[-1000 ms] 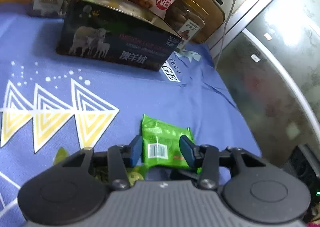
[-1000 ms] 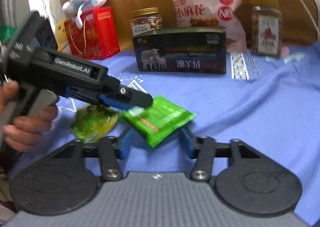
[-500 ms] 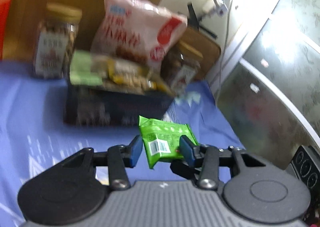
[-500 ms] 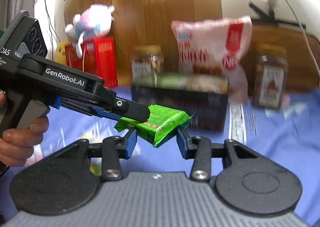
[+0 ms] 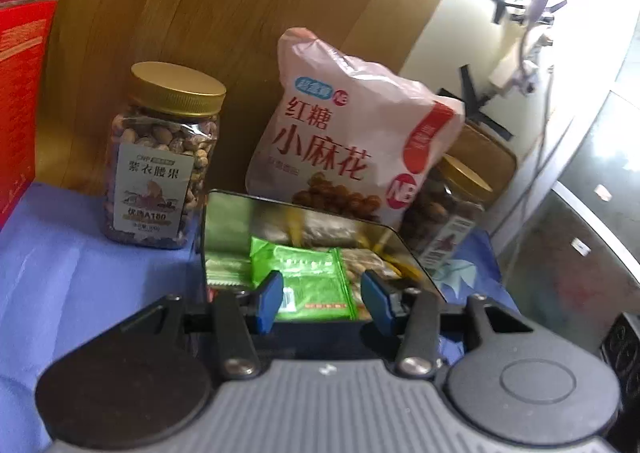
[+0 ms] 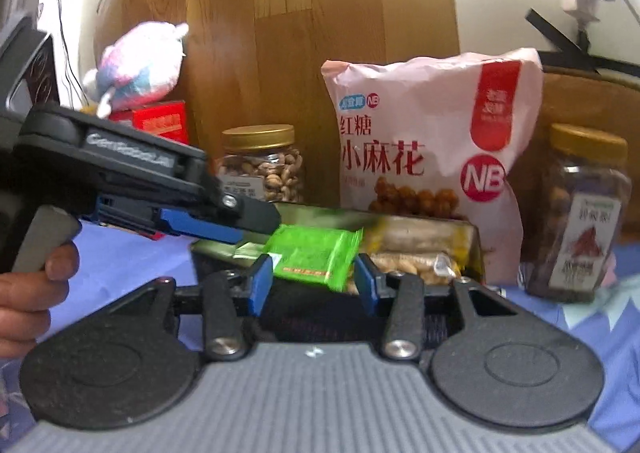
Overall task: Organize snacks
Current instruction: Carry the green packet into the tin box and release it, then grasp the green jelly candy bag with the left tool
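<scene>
L gripper [image 6: 276,231] grips green pack [image 6: 316,253] over open box [image 6: 468,245] w/ snacks inside. R gripper [image 6: 310,285] jaws just opened a bit, flanking pack. Pink bag [image 6: 424,133], 2 jars behind.

The open tin [image 5: 224,213] is already crowded with packets, and the left gripper [image 6: 256,221] with its green packet [image 6: 316,253] reaches across its mouth. Right behind it stand a nut jar [image 5: 160,165], a pink bag [image 5: 352,133] and a second jar [image 6: 580,213], blocking the far side. The blue cloth [image 5: 60,253] left of the tin looks free, though the edges are blurred.
</scene>
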`<action>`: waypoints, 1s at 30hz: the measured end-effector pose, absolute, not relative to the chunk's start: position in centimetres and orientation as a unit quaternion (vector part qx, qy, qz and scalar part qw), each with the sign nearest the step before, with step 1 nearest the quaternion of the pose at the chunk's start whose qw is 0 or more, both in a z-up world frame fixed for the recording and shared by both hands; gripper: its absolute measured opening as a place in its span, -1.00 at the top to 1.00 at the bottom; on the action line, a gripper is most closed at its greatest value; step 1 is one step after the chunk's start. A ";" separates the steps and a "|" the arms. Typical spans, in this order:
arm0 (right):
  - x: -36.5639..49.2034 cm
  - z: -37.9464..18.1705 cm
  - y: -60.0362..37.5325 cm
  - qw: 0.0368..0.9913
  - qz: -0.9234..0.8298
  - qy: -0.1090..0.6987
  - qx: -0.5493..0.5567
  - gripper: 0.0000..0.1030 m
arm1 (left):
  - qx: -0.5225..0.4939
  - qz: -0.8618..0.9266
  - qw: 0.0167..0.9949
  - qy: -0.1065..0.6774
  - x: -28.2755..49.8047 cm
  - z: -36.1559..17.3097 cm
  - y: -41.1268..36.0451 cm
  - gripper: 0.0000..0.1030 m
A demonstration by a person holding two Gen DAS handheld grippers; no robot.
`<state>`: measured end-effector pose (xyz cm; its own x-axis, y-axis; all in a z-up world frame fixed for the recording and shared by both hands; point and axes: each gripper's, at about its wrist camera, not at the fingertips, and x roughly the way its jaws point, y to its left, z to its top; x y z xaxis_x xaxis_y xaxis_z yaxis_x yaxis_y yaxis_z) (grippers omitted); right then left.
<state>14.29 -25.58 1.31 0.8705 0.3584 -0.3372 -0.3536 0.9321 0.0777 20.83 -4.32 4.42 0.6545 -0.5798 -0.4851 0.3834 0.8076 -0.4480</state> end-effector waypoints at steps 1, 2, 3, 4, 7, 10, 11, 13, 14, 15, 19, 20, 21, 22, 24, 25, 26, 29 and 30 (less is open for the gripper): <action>13.8 1.5 -25.7 0.967 0.185 0.175 0.005 0.07 | -0.157 -0.273 0.895 0.316 20.2 4.4 -4.0 0.17; 13.4 1.7 -25.8 0.966 0.188 0.175 0.006 0.07 | -0.162 -0.279 0.892 0.316 19.3 4.3 -3.4 0.17; 12.7 1.8 -25.9 0.967 0.193 0.168 0.008 0.07 | -0.166 -0.283 0.890 0.318 18.4 4.0 -3.0 0.13; 12.0 1.8 -26.0 0.964 0.202 0.173 0.018 0.07 | -0.167 -0.285 0.888 0.320 17.3 3.7 -2.4 0.13; 9.8 1.1 -26.1 0.950 0.230 0.205 0.046 0.07 | -0.165 -0.286 0.880 0.342 14.4 2.4 -0.8 0.13; 6.8 -0.5 -26.1 0.924 0.275 0.252 0.079 0.06 | -0.164 -0.293 0.868 0.366 11.7 0.9 1.0 0.12; 5.8 -1.0 -25.8 0.918 0.286 0.263 0.080 0.06 | -0.165 -0.295 0.865 0.371 10.9 0.6 1.6 0.12; 3.5 -1.9 -25.1 0.909 0.300 0.278 0.074 0.02 | -0.169 -0.305 0.857 0.378 9.4 0.0 2.5 0.10; 2.6 -2.2 -24.8 0.906 0.306 0.284 0.072 0.01 | -0.170 -0.310 0.855 0.380 8.9 -0.3 2.8 0.08; 1.7 -2.5 -24.4 0.903 0.311 0.290 0.068 0.01 | -0.168 -0.314 0.854 0.380 8.3 -0.4 3.0 0.06; -0.5 -3.3 -22.3 0.902 0.309 0.299 0.027 -0.06 | -0.160 -0.319 0.848 0.393 7.3 -1.5 2.9 -0.05; -0.7 -3.5 -21.7 0.902 0.308 0.303 0.019 -0.06 | -0.159 -0.317 0.846 0.399 7.3 -1.9 2.8 -0.07; -0.9 -3.7 -21.2 0.902 0.305 0.306 0.010 -0.06 | -0.154 -0.313 0.846 0.404 7.2 -2.3 2.7 -0.09; -1.0 -3.9 -20.6 0.904 0.299 0.306 -0.005 -0.06 | -0.149 -0.313 0.849 0.398 6.9 -2.6 2.8 -0.10; -1.3 -4.0 -19.9 0.909 0.290 0.299 -0.029 -0.07 | -0.152 -0.313 0.851 0.394 6.6 -2.7 2.8 -0.11; -1.4 -4.0 -19.7 0.910 0.288 0.297 -0.035 -0.07 | -0.161 -0.313 0.848 0.396 6.5 -2.7 2.9 -0.11; -1.2 -4.0 -19.7 0.911 0.286 0.295 -0.040 -0.07 | -0.171 -0.321 0.841 0.401 6.4 -2.9 2.8 -0.07; -1.8 -4.2 -19.1 0.915 0.277 0.286 -0.061 -0.06 | -0.213 -0.347 0.811 0.419 6.4 -3.5 2.2 0.08; -2.0 -4.3 -18.9 0.917 0.275 0.281 -0.073 -0.05 | -0.221 -0.358 0.802 0.423 6.4 -3.7 2.0 0.27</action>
